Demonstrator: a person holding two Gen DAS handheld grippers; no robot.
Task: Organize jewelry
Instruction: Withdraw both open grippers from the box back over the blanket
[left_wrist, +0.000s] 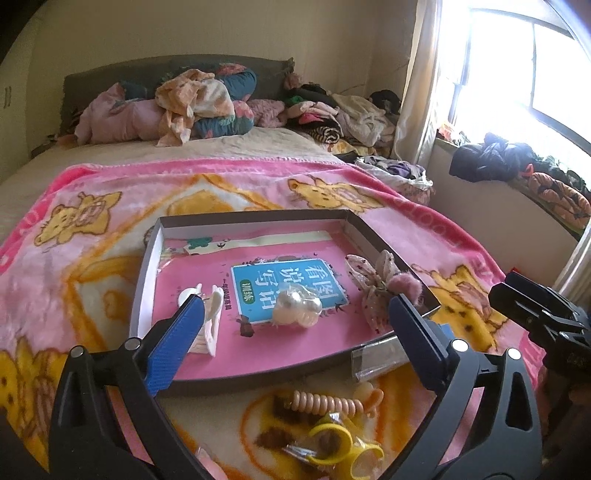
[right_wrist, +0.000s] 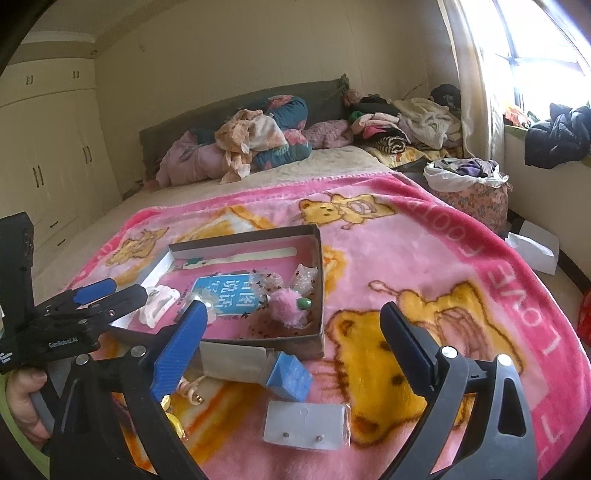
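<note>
Pink fleece blanket (right_wrist: 424, 258) over the bed, shallow cardboard tray (left_wrist: 147, 280) on it. In the tray: white hair claw (left_wrist: 212, 321), pearl piece (left_wrist: 297, 306), floral scrunchie (left_wrist: 373, 284). Earring card (right_wrist: 304, 424) and coil hair tie (left_wrist: 325, 402) lie outside, near edge. Left gripper (left_wrist: 295, 321) spread wide, nothing between. Right gripper (right_wrist: 291, 328) likewise spread, empty.

left claw (left_wrist: 295, 314): jaws wide apart, empty | right claw (right_wrist: 293, 325): jaws wide apart, empty
</note>
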